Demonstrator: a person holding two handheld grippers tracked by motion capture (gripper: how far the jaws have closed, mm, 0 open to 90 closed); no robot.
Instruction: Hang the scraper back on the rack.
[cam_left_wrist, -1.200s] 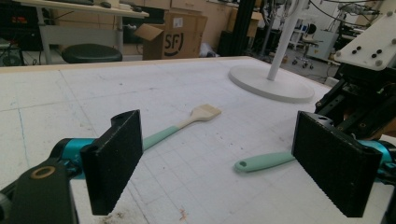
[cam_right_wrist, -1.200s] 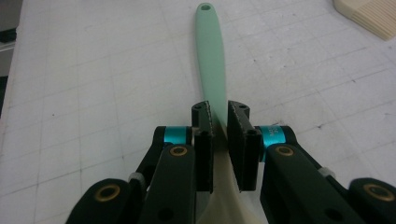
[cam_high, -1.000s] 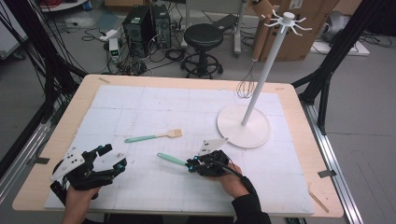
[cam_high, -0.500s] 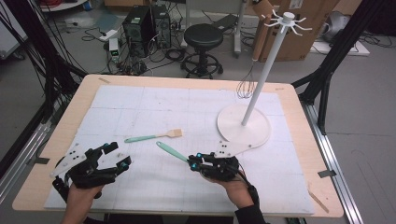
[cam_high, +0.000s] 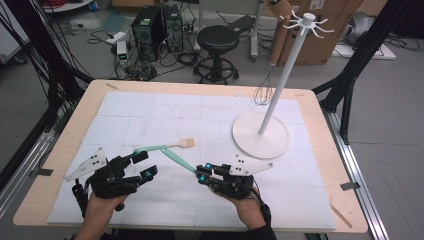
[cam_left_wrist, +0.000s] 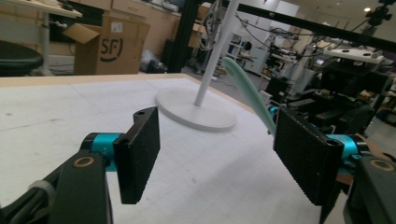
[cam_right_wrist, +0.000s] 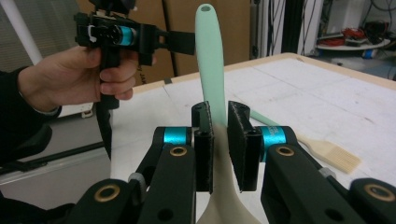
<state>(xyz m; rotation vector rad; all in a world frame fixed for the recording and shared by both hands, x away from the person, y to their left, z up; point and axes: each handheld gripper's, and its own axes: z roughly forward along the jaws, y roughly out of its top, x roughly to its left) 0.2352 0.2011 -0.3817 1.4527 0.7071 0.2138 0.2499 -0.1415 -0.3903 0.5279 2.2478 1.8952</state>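
Observation:
My right gripper (cam_high: 202, 175) (cam_right_wrist: 220, 135) is shut on a mint-green spatula (cam_high: 177, 160) (cam_right_wrist: 211, 60) where the handle meets the cream head. The handle slants up and left off the table. My left gripper (cam_high: 145, 165) (cam_left_wrist: 217, 158) is held by a hand just left of the handle's tip. Its jaws have just been closing but stand apart, with nothing pressed between them. In the left gripper view the spatula (cam_left_wrist: 247, 93) rises beyond the right-hand jaw. A pastry brush (cam_high: 172, 146) (cam_right_wrist: 329, 154) with a mint handle and tan bristles lies flat on the white mat.
A white hanging stand (cam_high: 280, 85) (cam_left_wrist: 196, 112) with a round base stands at the back right, and a wire whisk (cam_high: 262, 92) hangs from it. The white mat (cam_high: 150, 110) covers most of the wooden table. A stool, boxes and cables lie beyond the far edge.
The right gripper has lifted the spatula off the mat, so its handle now slants up to the left. The left gripper has moved right and upward toward the handle's tip, its jaws narrower.

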